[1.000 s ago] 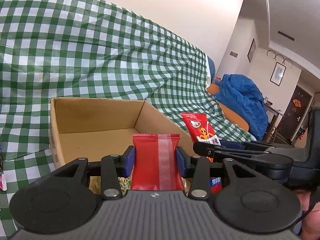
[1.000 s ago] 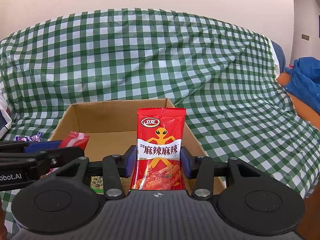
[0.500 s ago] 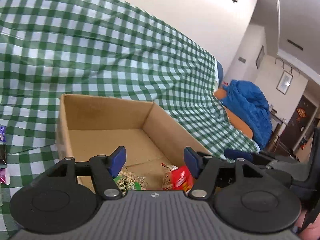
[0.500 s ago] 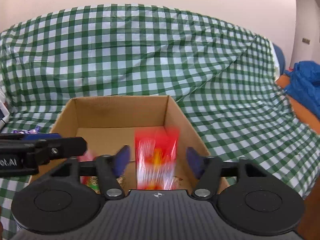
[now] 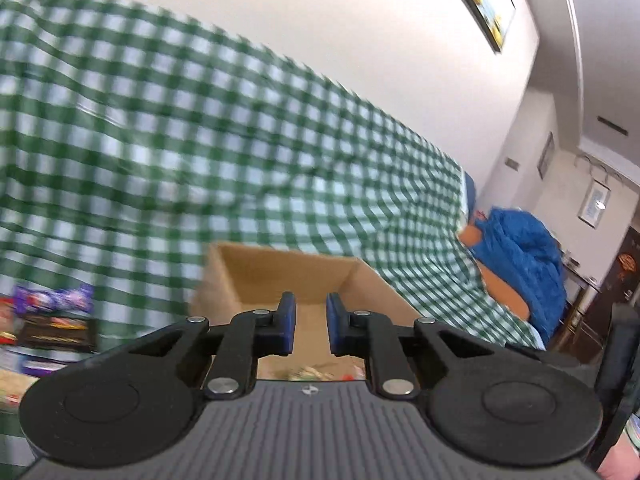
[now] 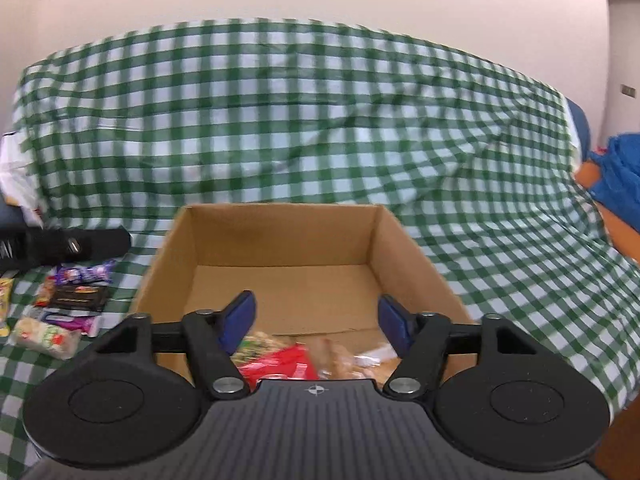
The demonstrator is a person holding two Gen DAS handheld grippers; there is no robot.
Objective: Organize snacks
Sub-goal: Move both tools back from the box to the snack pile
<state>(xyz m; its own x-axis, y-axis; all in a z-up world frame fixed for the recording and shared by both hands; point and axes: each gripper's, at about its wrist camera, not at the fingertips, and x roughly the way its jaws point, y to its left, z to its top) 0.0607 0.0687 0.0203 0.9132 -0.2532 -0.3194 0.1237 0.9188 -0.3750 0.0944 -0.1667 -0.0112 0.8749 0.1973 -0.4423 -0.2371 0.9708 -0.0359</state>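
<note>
An open cardboard box (image 6: 280,236) sits on the green checked cloth; it also shows in the left wrist view (image 5: 280,264). Red packets (image 6: 280,364) and other snacks lie in its near end. My right gripper (image 6: 316,316) is open and empty above the box's near edge. My left gripper (image 5: 311,322) is empty, its jaws nearly together with a narrow gap, held above and to the left of the box. Loose snacks lie left of the box: a purple packet (image 6: 84,274), a black packet (image 6: 76,298) and a pale packet (image 6: 46,338).
The checked cloth (image 6: 320,120) drapes over a sofa back behind the box. A blue jacket (image 5: 524,256) lies at the right end. The left gripper's finger (image 6: 64,246) shows at the left of the right wrist view. A wall rises behind.
Both grippers let go of their red packets, which dropped into the box. Both have pulled back and up; the left moved left and its jaws have narrowed.
</note>
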